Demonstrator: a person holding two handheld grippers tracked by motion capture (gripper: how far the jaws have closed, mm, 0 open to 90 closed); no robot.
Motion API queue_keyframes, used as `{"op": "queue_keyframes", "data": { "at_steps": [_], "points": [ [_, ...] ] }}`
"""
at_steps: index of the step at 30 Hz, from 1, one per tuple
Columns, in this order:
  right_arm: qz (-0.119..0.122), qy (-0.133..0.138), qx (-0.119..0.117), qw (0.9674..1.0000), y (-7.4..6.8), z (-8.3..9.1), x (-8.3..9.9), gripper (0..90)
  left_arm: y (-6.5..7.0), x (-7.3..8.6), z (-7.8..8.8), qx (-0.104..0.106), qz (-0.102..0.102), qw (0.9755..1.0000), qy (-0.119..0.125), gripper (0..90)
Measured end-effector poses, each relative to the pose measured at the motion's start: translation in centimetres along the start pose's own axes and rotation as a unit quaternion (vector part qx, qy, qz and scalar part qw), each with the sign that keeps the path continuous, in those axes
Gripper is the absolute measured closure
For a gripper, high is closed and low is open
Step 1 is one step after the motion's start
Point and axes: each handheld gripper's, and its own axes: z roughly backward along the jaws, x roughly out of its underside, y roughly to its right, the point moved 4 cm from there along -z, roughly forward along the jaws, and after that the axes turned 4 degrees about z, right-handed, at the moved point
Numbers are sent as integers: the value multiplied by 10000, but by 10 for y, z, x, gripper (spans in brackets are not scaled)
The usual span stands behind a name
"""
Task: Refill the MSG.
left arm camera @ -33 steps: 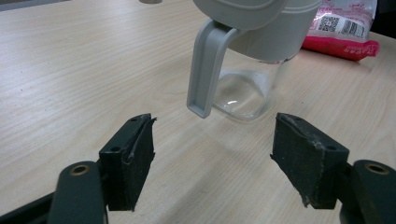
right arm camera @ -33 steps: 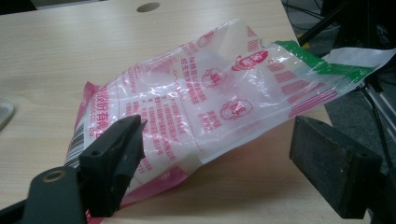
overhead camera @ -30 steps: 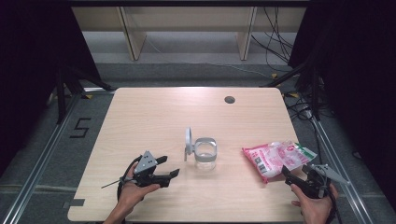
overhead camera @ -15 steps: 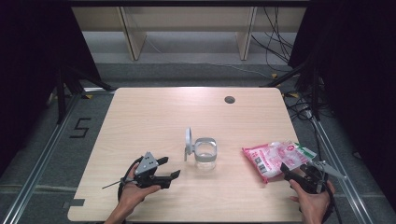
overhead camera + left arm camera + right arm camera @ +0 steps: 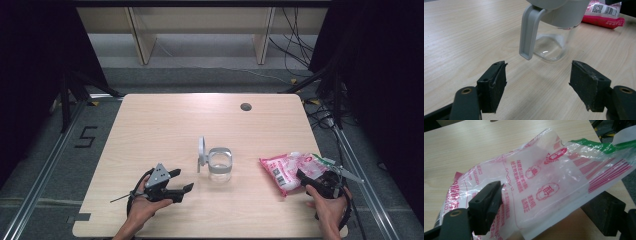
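Note:
A clear glass jar (image 5: 220,167) stands mid-table, its grey hinged lid (image 5: 201,152) flipped up on its left side. In the left gripper view the jar (image 5: 551,45) and its grey lid arm (image 5: 527,32) sit just ahead of my left gripper (image 5: 537,75), which is open and empty. From above, the left gripper (image 5: 181,180) lies left of the jar. A pink and white plastic bag (image 5: 287,169) lies at the table's right. My right gripper (image 5: 309,177) is at its near edge. Its jaws stand open on either side of the bag (image 5: 544,180).
The wooden table (image 5: 165,125) has a round cable hole (image 5: 245,106) at the back right. The bag's barcoded end (image 5: 602,12) lies beyond the jar. Cables and frame legs surround the table on the floor; its right edge runs close behind the bag.
My right gripper has moved forward and left, from the table's right edge onto the near edge of the bag. The left gripper has hardly shifted.

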Motion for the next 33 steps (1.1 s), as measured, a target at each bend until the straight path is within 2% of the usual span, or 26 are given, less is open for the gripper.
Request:
{"op": "queue_keyframes", "data": {
  "at_steps": [1, 2, 3, 4, 5, 6, 9, 10, 11, 12, 13, 14, 15, 17, 18, 20, 21, 22, 25, 26, 27, 29, 30, 31, 32, 33],
  "points": [
    [-66, 29, 93, 9999, 0, -2, 0, 212, 0, 0, 1, -10, 2, 10000, -38, 288],
    [-39, -79, -39, 10000, 1, -1, 0, 219, 1, 1, 0, -21, 124, 9999, -6, 288],
    [-39, -79, -39, 10000, 1, -1, 0, 219, 1, 1, 0, -21, 124, 9999, -6, 288],
    [-122, 18, 17, 9999, -1, -4, -1, 229, 0, 1, 1, -33, 21, 10000, -51, 288],
    [-152, -62, -27, 9999, -2, -4, -1, 235, 0, 1, 1, -37, 82, 10000, -36, 288],
    [3, 16, -54, 10000, -1, -7, -2, 272, 1, 0, 1, -57, 69, 10000, -43, 288],
    [-84, -149, 19, 9999, -3, -7, -3, 294, 1, 0, 1, -30, 82, 10000, -35, 288],
    [319, -84, 53, 9994, 3, -10, -4, 329, 1, 1, 1, -38, 80, 10000, -34, 288],
    [-33, -26, -91, 9999, -2, -12, -4, 336, 1, 0, 1, -49, 77, 10000, -38, 288],
    [-33, -26, -91, 9999, -2, -12, -4, 336, 1, 0, 1, -49, 77, 10000, -38, 288],
    [186, -40, -90, 9998, 2, -13, -5, 342, 1, 0, 1, -28, 89, 10000, -30, 288],
    [-74, -11, -84, 9999, -1, -14, -4, 355, 1, 0, 0, -31, 101, 9999, -9, 288],
    [19, 1, -96, 10000, 0, -16, -5, 395, 0, 1, 1, -44, 66, 10000, -48, 287],
    [2, 23, -77, 10000, 0, -18, -5, 408, 1, 1, 1, -51, 74, 9999, -48, 288],
    [-15, -95, -62, 9999, 0, -18, -6, 436, 1, 0, 1, -44, 77, 10000, -38, 288],
    [52, -130, -24, 9999, 2, -18, -6, 446, 1, 0, 1, -23, 93, 10000, -28, 288],
    [-99, -69, -86, 9999, 0, -19, -6, 463, 1, 0, 0, -21, 134, 9999, 4, 288],
    [-102, -93, -23, 9999, 1, -19, -6, 522, 1, 1, 1, -21, 100, 9999, -24, 288],
    [188, -79, -10, 9998, 5, -20, -7, 575, 1, 0, 1, -69, 109, 9999, -32, 288],
    [73, 11, -67, 9999, 3, -21, -7, 611, 0, 0, 0, -30, 100, 9999, -26, 288],
    [198, -72, -51, 9998, 4, -21, -7, 658, 0, 1, 1, -39, 79, 10000, -44, 288],
    [299, -98, -2, 9995, 6, -21, -8, 679, 1, 0, 2, -44, 79, 10000, -36, 288],
    [72, -28, -37, 10000, 2, -23, -9, 738, 1, 0, 1, -45, 74, 10000, -28, 288],
    [72, -28, -37, 10000, 2, -23, -9, 738, 1, 0, 1, -45, 74, 10000, -28, 288],
    [190, -2, -61, 9998, 4, -24, -10, 785, 0, 0, 2, -59, 89, 9999, -41, 288],
    [158, -21, -94, 9998, 4, -24, -10, 804, 1, 0, 2, -48, 83, 9999, -38, 288]
  ]
}}
